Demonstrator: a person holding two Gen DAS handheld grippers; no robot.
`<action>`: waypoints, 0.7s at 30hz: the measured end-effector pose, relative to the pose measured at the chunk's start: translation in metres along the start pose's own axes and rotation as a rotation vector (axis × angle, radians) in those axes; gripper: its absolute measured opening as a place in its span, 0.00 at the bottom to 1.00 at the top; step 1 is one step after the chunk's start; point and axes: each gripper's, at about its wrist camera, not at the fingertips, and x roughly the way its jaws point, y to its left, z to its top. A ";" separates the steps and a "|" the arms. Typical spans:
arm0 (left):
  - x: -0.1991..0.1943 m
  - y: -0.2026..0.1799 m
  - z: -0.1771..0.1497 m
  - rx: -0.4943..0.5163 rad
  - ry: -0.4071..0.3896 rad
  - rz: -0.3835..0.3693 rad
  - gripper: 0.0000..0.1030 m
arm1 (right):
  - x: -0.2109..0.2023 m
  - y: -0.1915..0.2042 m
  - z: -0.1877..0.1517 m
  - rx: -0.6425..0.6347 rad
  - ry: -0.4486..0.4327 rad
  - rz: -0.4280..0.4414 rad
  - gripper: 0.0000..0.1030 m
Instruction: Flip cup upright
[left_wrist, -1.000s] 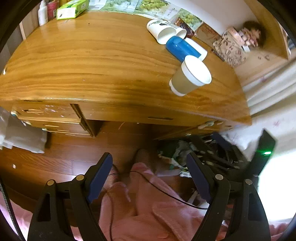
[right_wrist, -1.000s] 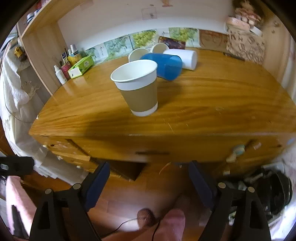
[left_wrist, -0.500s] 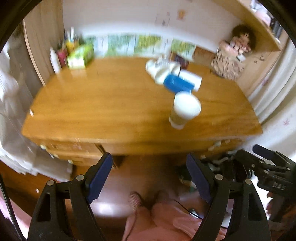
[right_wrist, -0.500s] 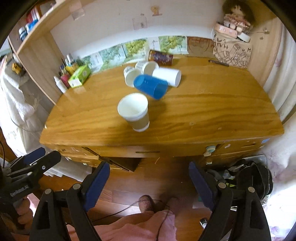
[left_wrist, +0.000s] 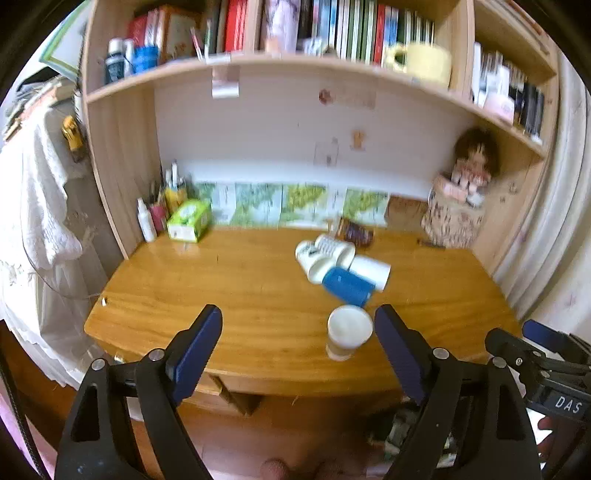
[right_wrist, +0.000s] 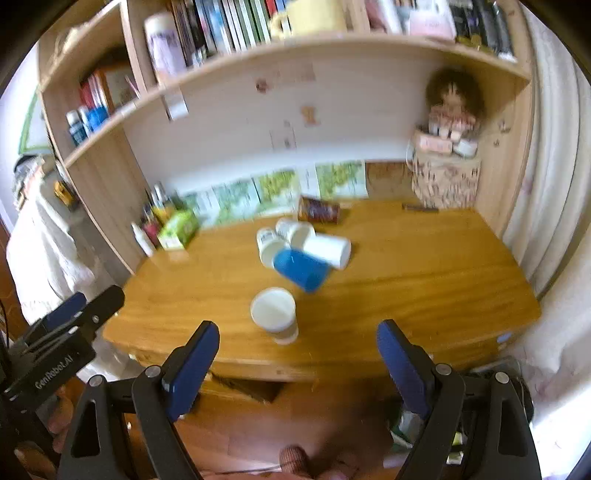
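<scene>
blur: shelf books (left_wrist: 332, 26) titles unreadable | lying white cups (right_wrist: 291, 236) print illegible | both views soft

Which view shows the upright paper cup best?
The right wrist view: the paper cup stands unobstructed between the open fingers, rim and brown sleeve visible. The left wrist view shows the same cup off to the right, close beside one finger and blurrier.

A brown paper cup with a white rim (left_wrist: 349, 332) stands upright near the front edge of the wooden table (left_wrist: 236, 295). The left hand-held gripper (left_wrist: 299, 334) hangs before it, jaws wide apart, empty.
</scene>
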 end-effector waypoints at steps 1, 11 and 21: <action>-0.004 -0.001 0.000 -0.012 -0.023 0.001 0.85 | -0.004 0.001 0.001 -0.006 -0.023 0.003 0.85; -0.040 -0.015 -0.008 -0.019 -0.198 0.053 0.97 | -0.028 -0.004 -0.013 -0.007 -0.181 0.004 0.88; -0.057 -0.025 -0.012 0.016 -0.316 0.086 1.00 | -0.046 -0.015 -0.019 0.035 -0.290 -0.010 1.00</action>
